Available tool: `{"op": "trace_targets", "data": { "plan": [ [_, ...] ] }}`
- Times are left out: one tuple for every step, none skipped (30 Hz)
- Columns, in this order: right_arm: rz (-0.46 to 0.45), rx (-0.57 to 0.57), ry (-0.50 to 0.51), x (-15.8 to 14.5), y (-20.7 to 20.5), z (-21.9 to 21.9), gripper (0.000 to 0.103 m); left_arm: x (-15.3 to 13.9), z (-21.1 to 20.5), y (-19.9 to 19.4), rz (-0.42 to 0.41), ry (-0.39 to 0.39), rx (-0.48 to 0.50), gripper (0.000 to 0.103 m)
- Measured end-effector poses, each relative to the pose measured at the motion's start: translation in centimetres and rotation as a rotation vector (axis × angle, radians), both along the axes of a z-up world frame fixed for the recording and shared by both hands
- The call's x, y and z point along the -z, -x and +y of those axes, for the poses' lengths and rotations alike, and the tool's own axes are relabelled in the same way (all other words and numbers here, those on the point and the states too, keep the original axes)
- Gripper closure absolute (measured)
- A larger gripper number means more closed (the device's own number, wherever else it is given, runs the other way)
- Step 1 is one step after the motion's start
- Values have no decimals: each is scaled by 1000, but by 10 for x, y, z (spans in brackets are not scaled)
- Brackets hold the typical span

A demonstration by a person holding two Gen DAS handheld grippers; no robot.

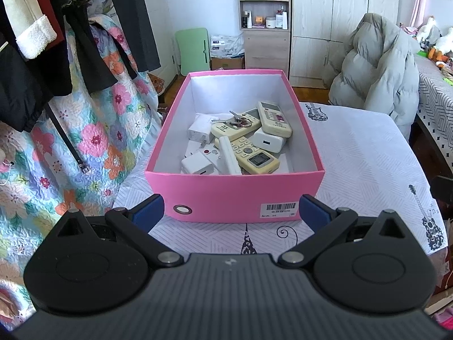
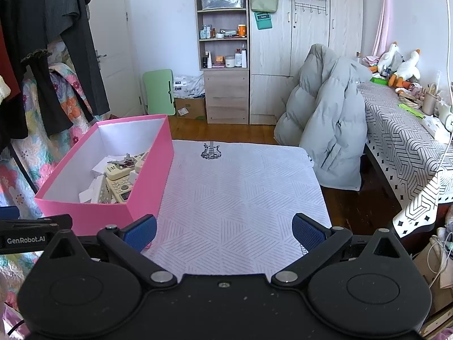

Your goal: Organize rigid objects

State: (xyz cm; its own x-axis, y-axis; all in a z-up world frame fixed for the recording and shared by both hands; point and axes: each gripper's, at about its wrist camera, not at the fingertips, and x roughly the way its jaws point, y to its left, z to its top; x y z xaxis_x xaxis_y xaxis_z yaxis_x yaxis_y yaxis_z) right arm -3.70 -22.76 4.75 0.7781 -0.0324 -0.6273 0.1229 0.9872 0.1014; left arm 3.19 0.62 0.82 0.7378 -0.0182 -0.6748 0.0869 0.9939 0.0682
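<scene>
A pink box (image 1: 235,198) sat on the left part of the table (image 2: 240,198), which was covered with a white cloth printed with guitars. Inside the box lay a jumble of cream remote controls (image 1: 256,155), white chargers (image 1: 198,164) and a bunch of keys (image 1: 237,119) resting on top. The left tool (image 1: 230,209) hovered just before the box's near wall, jaws spread wide and holding nothing. The right tool (image 2: 223,229) hung over bare cloth beside the box, likewise gaping and empty.
</scene>
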Motion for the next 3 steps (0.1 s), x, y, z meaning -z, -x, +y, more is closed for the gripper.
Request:
{"op": "trace_targets", "data": {
  "plan": [
    [1,0,1,0,0,-1,0,0,0,0,0,0,1,0],
    [2,1,1,0,0,0,0,0,0,0,1,1,1,0],
    [2,2,2,0,1,0,0,0,0,0,2,2,1,0]
  ]
}}
